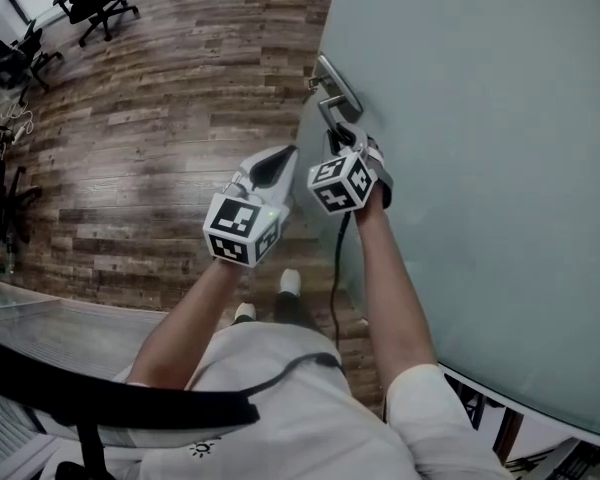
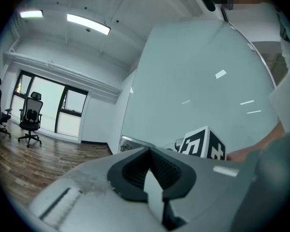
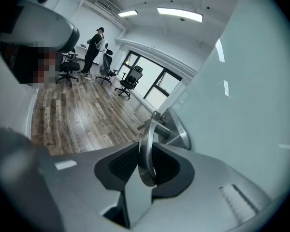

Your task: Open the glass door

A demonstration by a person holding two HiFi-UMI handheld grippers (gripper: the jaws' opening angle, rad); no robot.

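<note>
Right gripper (image 3: 145, 169) jaws clamp the door handle (image 3: 151, 129) at the glass door (image 1: 480, 168) edge. Left gripper (image 2: 152, 172) jaws closed, empty. Wood floor (image 1: 150, 158) left of both.

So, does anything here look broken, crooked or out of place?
Nothing stands out: the pale frosted glass door looks intact, and the right gripper is clamped on its curved silver metal handle.

The door (image 1: 480, 168) is frosted glass, smooth and matt, with faint light streaks. Its handle (image 3: 146, 164) is brushed metal with a satin sheen. The floor (image 1: 160, 118), upper left, is rough-grained wood plank. The left claw (image 2: 150, 152) and right claw (image 3: 146, 148) are matt grey plastic with black ribbed pads.
</note>
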